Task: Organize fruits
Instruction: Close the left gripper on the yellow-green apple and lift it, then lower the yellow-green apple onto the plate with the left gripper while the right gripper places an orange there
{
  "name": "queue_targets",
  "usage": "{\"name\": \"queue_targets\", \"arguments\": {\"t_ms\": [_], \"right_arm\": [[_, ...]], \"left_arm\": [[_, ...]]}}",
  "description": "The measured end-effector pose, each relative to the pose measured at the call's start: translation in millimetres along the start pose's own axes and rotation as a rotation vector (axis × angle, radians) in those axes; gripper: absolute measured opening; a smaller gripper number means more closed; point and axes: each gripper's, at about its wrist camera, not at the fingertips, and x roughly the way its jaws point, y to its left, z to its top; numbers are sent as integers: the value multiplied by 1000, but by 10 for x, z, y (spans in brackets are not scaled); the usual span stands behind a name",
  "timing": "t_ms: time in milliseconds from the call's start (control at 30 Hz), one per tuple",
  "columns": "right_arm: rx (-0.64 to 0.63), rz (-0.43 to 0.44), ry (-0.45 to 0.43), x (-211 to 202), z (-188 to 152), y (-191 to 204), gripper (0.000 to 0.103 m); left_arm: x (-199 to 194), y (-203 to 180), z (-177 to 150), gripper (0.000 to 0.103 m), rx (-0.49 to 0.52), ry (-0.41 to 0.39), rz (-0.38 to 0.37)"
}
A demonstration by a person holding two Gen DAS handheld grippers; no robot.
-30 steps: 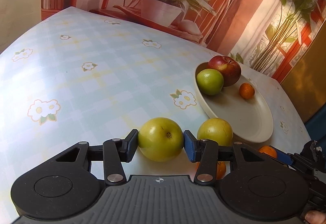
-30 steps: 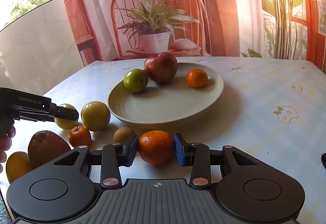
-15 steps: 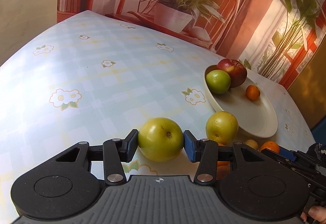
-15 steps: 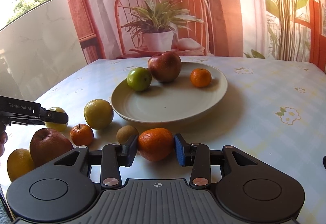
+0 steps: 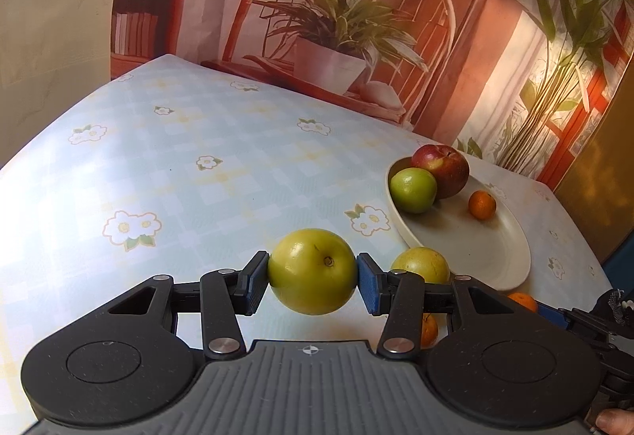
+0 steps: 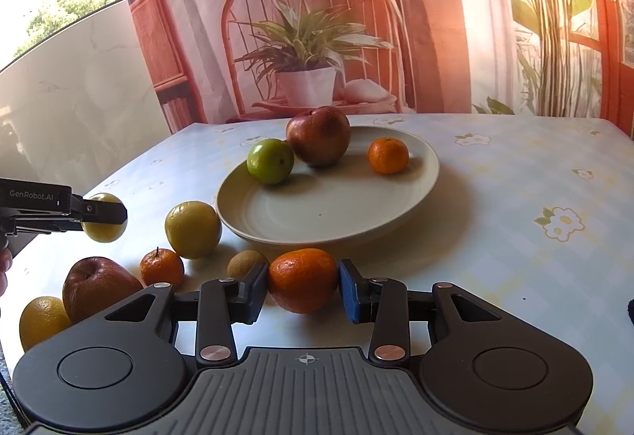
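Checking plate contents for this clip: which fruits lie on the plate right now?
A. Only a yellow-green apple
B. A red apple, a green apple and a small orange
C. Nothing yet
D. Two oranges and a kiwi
B: the right wrist view shows the plate holding a red apple, a green apple and a small orange; the other fruit is off it.

Flowered tablecloth [image 5: 166, 173] — behind it a printed backdrop [image 6: 436, 19] of chair and potted plant.

Glossy glazed plate [image 6: 426, 177], smooth waxy green apple [image 5: 312, 271], matt ribbed black plastic tool [image 5: 313, 272].
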Motion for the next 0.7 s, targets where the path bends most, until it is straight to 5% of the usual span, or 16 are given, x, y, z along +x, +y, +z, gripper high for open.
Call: {"name": "queue_targets", "arguments": {"t_ms": [267, 700], "right_arm": [[51, 5, -55, -95, -10, -77, 35], [109, 11, -76, -137, 102, -215, 35]], "left_arm": [[-54, -224, 304, 50, 67, -70, -25], [419, -836, 575, 50, 229, 20, -118]]}}
